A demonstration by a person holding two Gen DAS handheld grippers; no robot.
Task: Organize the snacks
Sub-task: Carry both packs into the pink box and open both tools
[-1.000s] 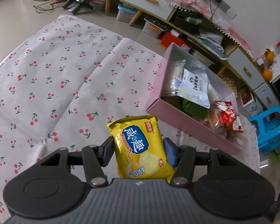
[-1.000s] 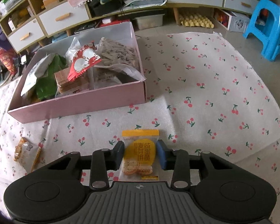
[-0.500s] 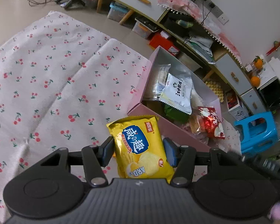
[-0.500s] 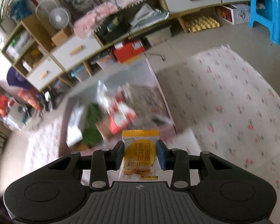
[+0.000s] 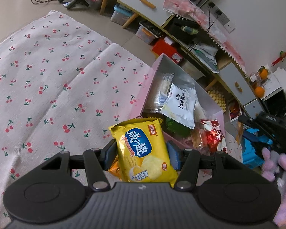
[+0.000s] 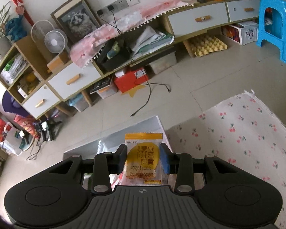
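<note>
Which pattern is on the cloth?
Red cherries with green leaves on pale pink cloth, best seen in the left wrist view.

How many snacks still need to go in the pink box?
Several packets already lie in the pink box, like the white packet and the red packet. In hand: the left gripper holds a yellow chip bag, and the right gripper holds a yellow biscuit packet above the box. Those two are left, plus perhaps an orange packet under the chip bag.

One yellow chip bag (image 5: 143, 148), one yellow biscuit packet (image 6: 143, 158), one pink box (image 5: 148, 93), one white snack pouch (image 5: 179, 105), one red snack packet (image 5: 213, 135), one blue stool (image 6: 274, 24), two small fans (image 6: 54, 40), one cherry-print cloth (image 5: 47, 87)
</note>
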